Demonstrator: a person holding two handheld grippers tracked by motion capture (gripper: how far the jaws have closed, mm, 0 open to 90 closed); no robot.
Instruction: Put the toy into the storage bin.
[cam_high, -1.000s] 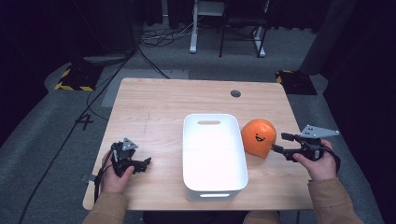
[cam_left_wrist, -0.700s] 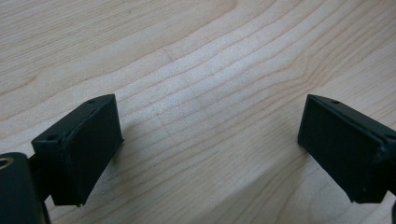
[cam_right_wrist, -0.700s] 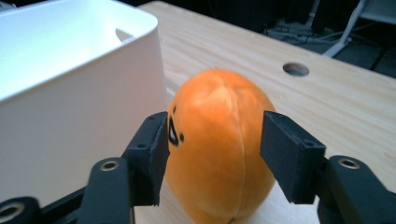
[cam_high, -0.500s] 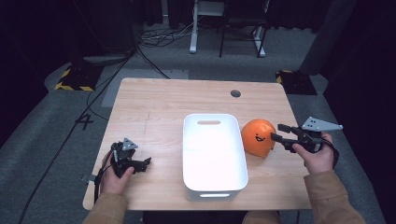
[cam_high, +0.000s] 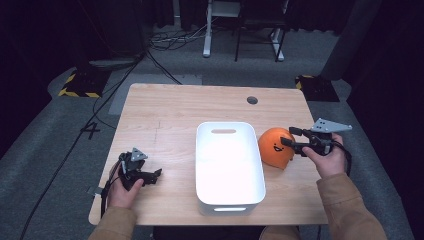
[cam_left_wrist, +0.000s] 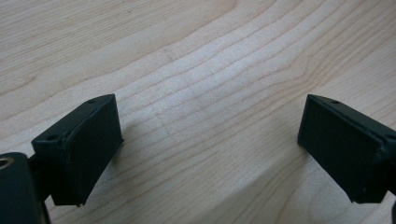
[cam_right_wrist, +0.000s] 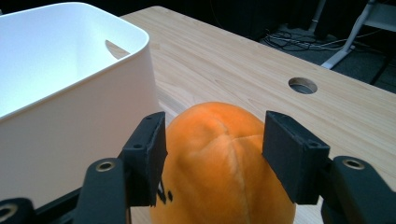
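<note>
Right gripper: jaws astride the top of the orange plush, just been closing then easing wider again; pads at the plush's flanks, left pad touching, right pad just at the surface, no firm clench yet. Shifted since a second ago from beside the plush to over it, plate now raised. Plush on the bench, touching or just beside the right wall of the white tub. Likely meaning: grasp being set, lift into the tub to follow. Left gripper: jaws spread wide, nothing between, resting low over bare bench near the front left, unmoved.
</note>
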